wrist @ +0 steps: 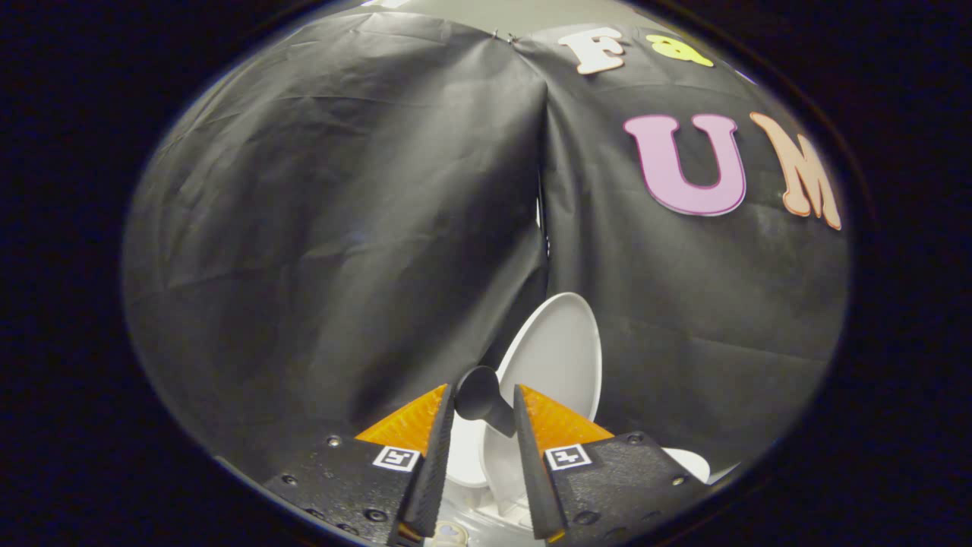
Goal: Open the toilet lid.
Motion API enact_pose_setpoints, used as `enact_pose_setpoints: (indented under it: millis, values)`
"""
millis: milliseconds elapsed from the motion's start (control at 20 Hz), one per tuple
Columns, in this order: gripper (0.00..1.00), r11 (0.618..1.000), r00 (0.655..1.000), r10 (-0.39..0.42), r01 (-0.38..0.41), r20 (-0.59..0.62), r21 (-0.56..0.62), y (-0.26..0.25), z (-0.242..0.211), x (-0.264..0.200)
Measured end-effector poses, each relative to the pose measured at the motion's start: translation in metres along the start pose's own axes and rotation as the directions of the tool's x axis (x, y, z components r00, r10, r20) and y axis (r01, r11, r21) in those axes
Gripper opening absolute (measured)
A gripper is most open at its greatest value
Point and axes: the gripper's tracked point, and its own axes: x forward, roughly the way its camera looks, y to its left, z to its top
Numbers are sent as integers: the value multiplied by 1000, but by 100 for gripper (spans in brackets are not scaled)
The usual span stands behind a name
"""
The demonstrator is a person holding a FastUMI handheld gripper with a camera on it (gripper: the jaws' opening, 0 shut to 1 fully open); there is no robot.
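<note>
Claw (484, 414) closed on black knob handle (483, 398) of toilet lid (558, 357); lid raised near upright, long axis vertical, just beyond fingertips, slightly right

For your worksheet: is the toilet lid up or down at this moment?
Up. The white toilet lid stands raised against the black cloth wall, its black knob between the gripper jaws; contact cannot be told.

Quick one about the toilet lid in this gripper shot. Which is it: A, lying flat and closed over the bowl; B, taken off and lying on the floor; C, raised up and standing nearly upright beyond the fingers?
C: the white toilet lid stands raised against the black cloth wall, with its dark knob handle sitting between the tips of the gripper.
</note>
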Motion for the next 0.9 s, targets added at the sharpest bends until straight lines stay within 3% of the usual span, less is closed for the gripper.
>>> enact_pose_setpoints:
  millis: [100,350,450,750,900]
  values:
    - [48,997,995,-72,74,65,-26,-16,9,-13]
    - [52,995,988,-96,91,121,49,-28,12,-51]
    - [54,988,981,-146,139,127,63,-46,6,-72]
    - [70,932,918,-360,346,167,108,-123,-19,-157]
    - [79,909,883,-417,411,214,72,-155,-32,-203]
